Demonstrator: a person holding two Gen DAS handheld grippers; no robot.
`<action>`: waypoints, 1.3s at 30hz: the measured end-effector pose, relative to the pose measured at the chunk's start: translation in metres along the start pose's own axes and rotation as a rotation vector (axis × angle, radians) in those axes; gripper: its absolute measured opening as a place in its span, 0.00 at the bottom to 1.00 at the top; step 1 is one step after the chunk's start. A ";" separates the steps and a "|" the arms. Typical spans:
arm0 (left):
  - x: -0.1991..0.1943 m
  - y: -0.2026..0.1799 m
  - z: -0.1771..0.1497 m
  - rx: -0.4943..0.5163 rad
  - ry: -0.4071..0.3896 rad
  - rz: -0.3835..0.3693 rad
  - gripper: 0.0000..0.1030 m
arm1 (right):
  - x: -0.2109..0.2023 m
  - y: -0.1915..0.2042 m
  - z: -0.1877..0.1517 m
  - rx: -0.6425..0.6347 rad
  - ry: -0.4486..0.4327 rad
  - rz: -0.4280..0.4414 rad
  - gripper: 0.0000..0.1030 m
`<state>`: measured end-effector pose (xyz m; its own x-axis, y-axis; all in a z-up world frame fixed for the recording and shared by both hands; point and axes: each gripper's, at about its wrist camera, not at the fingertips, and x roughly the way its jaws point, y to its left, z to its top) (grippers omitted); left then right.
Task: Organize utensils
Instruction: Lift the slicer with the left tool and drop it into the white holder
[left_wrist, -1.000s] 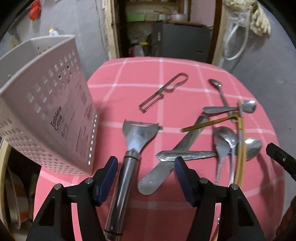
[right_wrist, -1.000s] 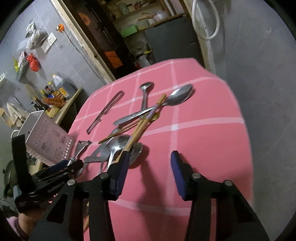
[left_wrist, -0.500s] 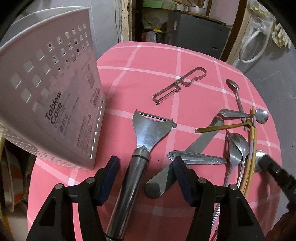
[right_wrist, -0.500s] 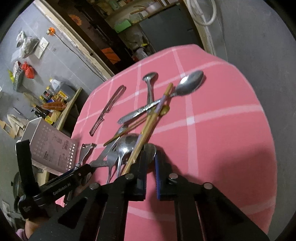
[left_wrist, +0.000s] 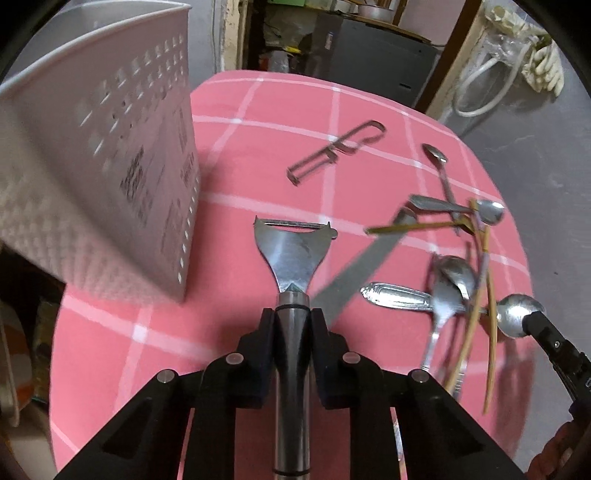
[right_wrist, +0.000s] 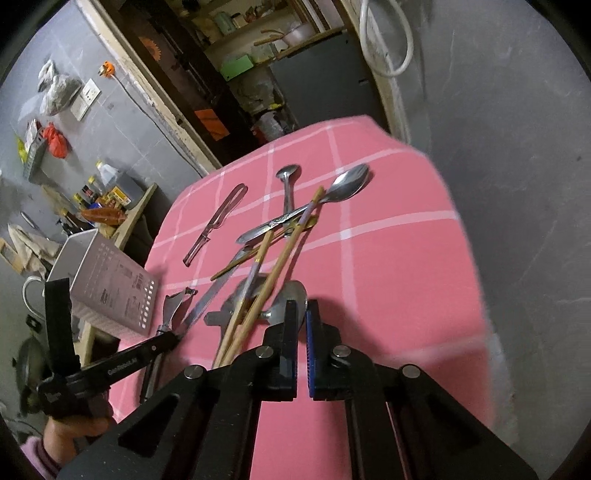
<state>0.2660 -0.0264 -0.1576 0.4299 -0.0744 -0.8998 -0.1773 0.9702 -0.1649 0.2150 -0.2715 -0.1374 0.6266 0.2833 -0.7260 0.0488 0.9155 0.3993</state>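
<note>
My left gripper (left_wrist: 292, 321) is shut on the round steel handle of a Y-shaped peeler (left_wrist: 291, 254), its blade end pointing away from me. The white perforated utensil caddy (left_wrist: 110, 166) stands just left of it. My right gripper (right_wrist: 302, 332) is shut on the bowl of a steel spoon (right_wrist: 295, 295), with its jaws nearly touching. A pair of wooden chopsticks (right_wrist: 273, 273) lies just left of the right fingers. The right gripper's tip also shows in the left wrist view (left_wrist: 532, 317) against that spoon (left_wrist: 517, 314).
Spoons, a butter knife (left_wrist: 362, 269), a slim swivel peeler (left_wrist: 332, 151) and a small brass utensil (left_wrist: 406, 228) lie scattered on the pink checked tablecloth (left_wrist: 258, 147). The table edge drops off at the right (right_wrist: 476, 258). Shelves and clutter stand behind.
My left gripper has closed on the peeler's handle. My right gripper stayed shut at the spoon, and the chopsticks and spoons beside it have shifted.
</note>
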 end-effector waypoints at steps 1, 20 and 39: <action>-0.002 0.001 -0.004 -0.003 0.007 -0.016 0.17 | -0.011 0.003 -0.001 -0.018 -0.017 -0.017 0.03; -0.016 0.019 -0.022 0.020 0.136 -0.258 0.17 | -0.108 0.044 -0.002 -0.184 -0.183 -0.145 0.02; -0.177 0.072 0.061 -0.030 -0.594 -0.493 0.17 | -0.141 0.170 0.070 -0.421 -0.392 0.080 0.02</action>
<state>0.2311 0.0705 0.0140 0.8667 -0.3521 -0.3533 0.1379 0.8498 -0.5087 0.1892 -0.1763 0.0722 0.8608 0.3028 -0.4091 -0.2737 0.9531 0.1294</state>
